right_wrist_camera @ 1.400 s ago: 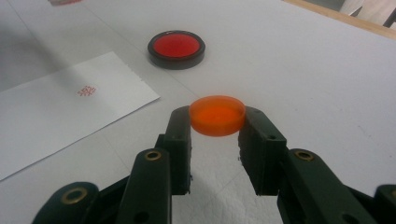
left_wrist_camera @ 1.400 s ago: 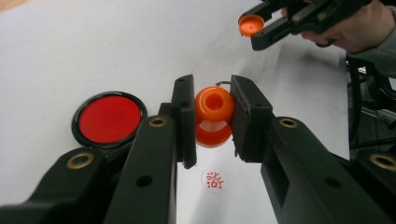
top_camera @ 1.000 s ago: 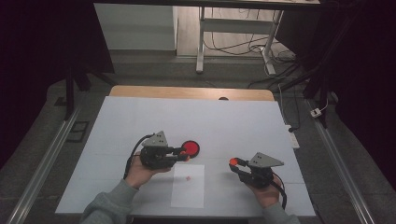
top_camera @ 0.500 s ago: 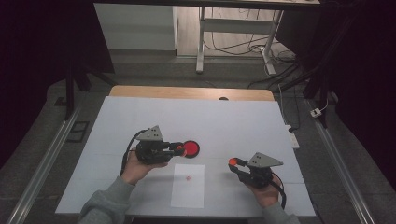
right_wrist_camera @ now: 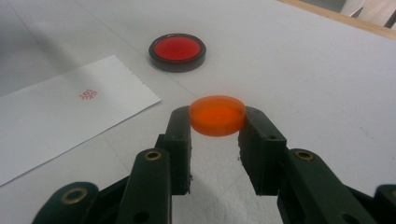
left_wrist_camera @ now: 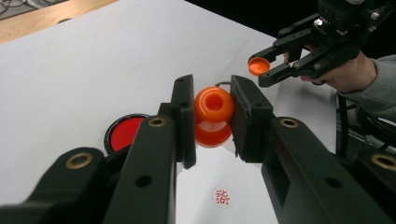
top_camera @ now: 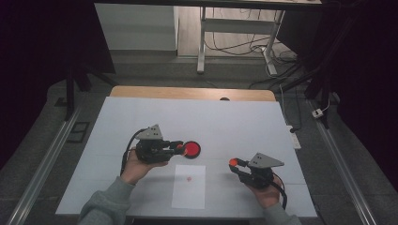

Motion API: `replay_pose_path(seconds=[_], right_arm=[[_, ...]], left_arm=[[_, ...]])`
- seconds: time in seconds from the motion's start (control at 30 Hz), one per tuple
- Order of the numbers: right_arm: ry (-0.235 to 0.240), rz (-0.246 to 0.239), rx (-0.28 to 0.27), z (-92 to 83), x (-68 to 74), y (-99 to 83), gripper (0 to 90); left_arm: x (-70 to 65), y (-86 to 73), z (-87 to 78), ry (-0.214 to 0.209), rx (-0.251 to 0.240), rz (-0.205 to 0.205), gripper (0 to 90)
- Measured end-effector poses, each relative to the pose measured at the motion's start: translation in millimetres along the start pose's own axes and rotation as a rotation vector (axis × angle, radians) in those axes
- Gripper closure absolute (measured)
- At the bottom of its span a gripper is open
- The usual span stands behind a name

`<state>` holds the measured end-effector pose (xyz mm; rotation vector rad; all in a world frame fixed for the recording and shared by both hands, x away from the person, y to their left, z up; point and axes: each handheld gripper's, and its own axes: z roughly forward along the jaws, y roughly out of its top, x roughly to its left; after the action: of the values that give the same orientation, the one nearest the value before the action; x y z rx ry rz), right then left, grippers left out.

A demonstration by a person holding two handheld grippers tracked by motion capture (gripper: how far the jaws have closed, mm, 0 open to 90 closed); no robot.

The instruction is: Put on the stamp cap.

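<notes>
While we are holding the orange stamp [left_wrist_camera: 213,116] clamped in the left gripper [top_camera: 180,147] near the middle of the desk [top_camera: 244,122], just beside the open red ink pad [top_camera: 191,149], we are gripping its orange cap [right_wrist_camera: 217,114] in the right gripper [top_camera: 233,163] toward the near right corner. One red mark [top_camera: 189,178] is already sitting on the paper slip [top_camera: 188,187] at the near edge, so we are judging the stamping done at least once. What is remaining looks like re-inking or capping the stamp.
</notes>
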<state>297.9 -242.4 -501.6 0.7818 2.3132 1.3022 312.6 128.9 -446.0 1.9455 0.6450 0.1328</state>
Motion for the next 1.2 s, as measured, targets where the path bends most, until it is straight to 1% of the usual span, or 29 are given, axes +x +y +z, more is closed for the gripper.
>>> replay_pose_path(seconds=[0.33,0.53,0.6,0.63,0.8,0.9,0.93,1.03,1.1,1.2], right_arm=[[0.014,-0.016,-0.005,4.1,6.2,3.7,64.4],[0.032,-0.028,-0.003,9.1,10.6,6.0,64.4],[0.044,-0.022,-0.006,11.0,11.9,7.0,64.3],[0.048,-0.019,-0.017,12.4,12.8,7.5,64.3],[0.068,-0.027,-0.013,17.7,18.8,10.3,64.3],[0.076,-0.04,-0.001,21.0,22.3,12.0,64.4],[0.082,-0.038,-0.006,22.1,23.0,12.2,64.3],[0.087,-0.043,-0.004,25.8,25.6,13.3,64.3],[0.082,-0.051,0.003,27.6,27.4,14.3,64.4],[0.096,-0.052,-0.005,30.8,29.9,15.0,64.4]], left_arm=[[-2.1,1.2,4.4,-0.008,0.003,0.004,71.9],[-2.0,1.2,7.2,-0.012,0.01,0.007,71.8],[-2.4,1.1,7.9,-0.014,0.012,0.008,71.8],[-2.7,1.1,8.1,-0.014,0.013,0.007,71.8],[-3.9,0.9,10.0,-0.02,0.02,0.011,71.9],[-4.6,0.7,11.9,-0.024,0.023,0.01,71.9],[-4.5,0.5,12.4,-0.025,0.026,0.014,71.9],[-5.4,0.2,13.8,-0.027,0.03,0.014,71.9],[-5.5,0.1,14.5,-0.029,0.032,0.015,71.9],[-5.8,-0.4,16.4,-0.032,0.036,0.016,71.9]])
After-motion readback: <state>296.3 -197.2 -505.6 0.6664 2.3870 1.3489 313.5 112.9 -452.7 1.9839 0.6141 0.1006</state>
